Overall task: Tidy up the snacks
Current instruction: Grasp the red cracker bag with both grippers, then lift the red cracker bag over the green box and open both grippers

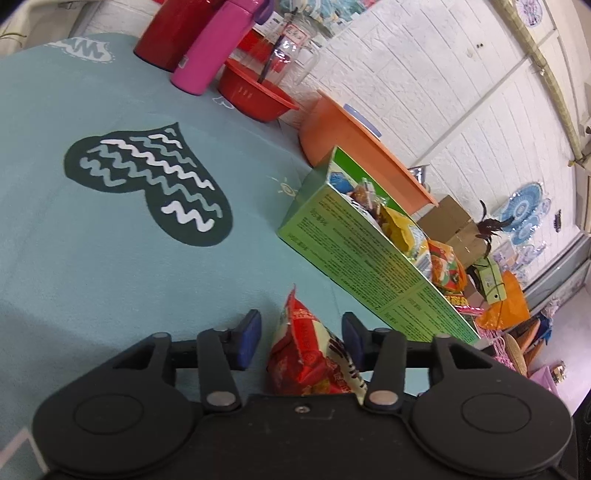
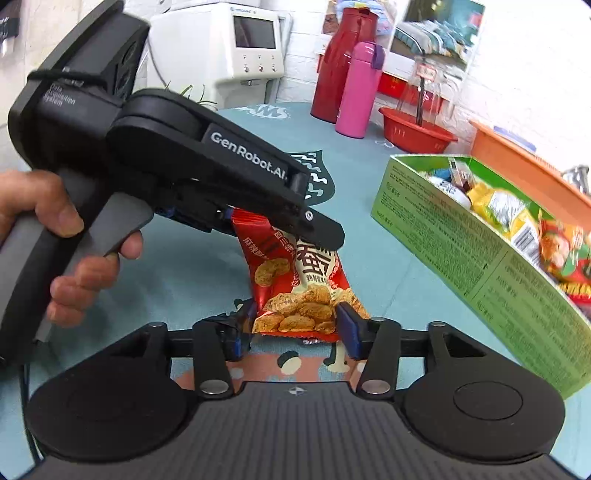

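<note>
A red snack packet printed with brown nuggets stands upright above the teal tablecloth. My right gripper is shut on its lower edge, a blue pad against each bottom corner. My left gripper stands open around the packet's top, with a clear gap at the left pad. From the right wrist camera, the left gripper's near finger crosses in front of the packet's top, and a hand holds its handle. To the right lies an open green box with several snack packets inside.
Behind the green box lies an orange basin. A red basket, a pink bottle, a dark red flask and a glass jar stand at the table's far edge. A white appliance stands beyond.
</note>
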The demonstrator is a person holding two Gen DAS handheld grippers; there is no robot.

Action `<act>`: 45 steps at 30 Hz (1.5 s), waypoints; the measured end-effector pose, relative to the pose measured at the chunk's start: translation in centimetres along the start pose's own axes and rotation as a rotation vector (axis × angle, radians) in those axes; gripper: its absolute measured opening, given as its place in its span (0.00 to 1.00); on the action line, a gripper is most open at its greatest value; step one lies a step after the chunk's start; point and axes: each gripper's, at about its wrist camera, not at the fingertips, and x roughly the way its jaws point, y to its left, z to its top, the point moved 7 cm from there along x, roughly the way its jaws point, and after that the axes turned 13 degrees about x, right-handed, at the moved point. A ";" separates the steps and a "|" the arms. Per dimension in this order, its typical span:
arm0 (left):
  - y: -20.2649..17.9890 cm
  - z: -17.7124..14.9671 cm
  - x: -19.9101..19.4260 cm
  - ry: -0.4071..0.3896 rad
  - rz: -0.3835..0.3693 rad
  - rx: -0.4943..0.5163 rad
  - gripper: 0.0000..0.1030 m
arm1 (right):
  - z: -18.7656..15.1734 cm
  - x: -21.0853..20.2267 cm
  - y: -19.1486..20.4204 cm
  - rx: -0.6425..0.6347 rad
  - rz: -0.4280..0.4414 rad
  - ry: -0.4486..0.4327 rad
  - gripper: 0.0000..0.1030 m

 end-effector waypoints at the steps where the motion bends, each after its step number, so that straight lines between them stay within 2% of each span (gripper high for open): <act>1: 0.0 0.0 0.0 0.000 -0.002 -0.003 1.00 | 0.0 0.0 0.0 0.011 -0.001 0.003 0.84; 4: -0.1 0.0 0.0 0.003 -0.006 0.003 1.00 | 0.1 0.2 -0.1 0.030 -0.002 0.005 0.86; 9: -1.0 0.0 -0.1 -0.002 -0.025 0.044 0.93 | 0.2 0.4 -0.5 0.061 0.006 0.004 0.76; 12: -2.3 0.2 -0.6 -0.028 -0.087 0.032 0.91 | -0.1 -0.4 -0.8 0.058 -0.006 -0.013 0.74; 13: -2.8 0.4 -0.9 -0.039 -0.104 0.031 0.89 | -0.1 -1.0 -1.1 0.058 -0.006 -0.024 0.74; 15: -4.3 1.4 -1.4 -0.069 -0.137 0.046 0.76 | 0.0 -2.6 -1.9 0.069 -0.005 -0.050 0.74; 18: -7.4 3.4 -2.0 -0.114 -0.175 0.104 0.64 | 1.0 -4.8 -3.5 0.072 -0.028 -0.096 0.74; 21: -10.1 5.6 -1.5 -0.137 -0.211 0.162 0.63 | 2.4 -6.8 -5.4 0.088 -0.062 -0.158 0.74; 26: -12.5 8.3 1.2 -0.147 -0.255 0.199 0.63 | 4.4 -8.2 -8.0 0.093 -0.130 -0.219 0.74; 31: -12.6 10.6 4.0 -0.165 -0.295 0.185 0.63 | 6.6 -7.8 -10.6 0.063 -0.192 -0.243 0.74; 41: -10.5 14.8 9.4 -0.175 -0.276 0.158 0.64 | 10.1 -3.1 -14.2 0.032 -0.256 -0.244 0.74; 42: -10.1 14.9 9.9 -0.176 -0.265 0.151 0.69 | 10.3 -2.5 -14.4 0.028 -0.257 -0.243 0.74; 43: -9.7 15.0 10.4 -0.177 -0.247 0.144 0.79 | 10.5 -1.9 -14.6 0.019 -0.255 -0.239 0.75; 44: -9.3 14.9 10.8 -0.176 -0.224 0.142 1.00 | 10.6 -1.1 -14.6 0.005 -0.251 -0.232 0.76; 45: -8.8 14.7 11.2 -0.173 -0.195 0.141 1.00 | 10.6 -0.3 -14.8 0.000 -0.260 -0.224 0.80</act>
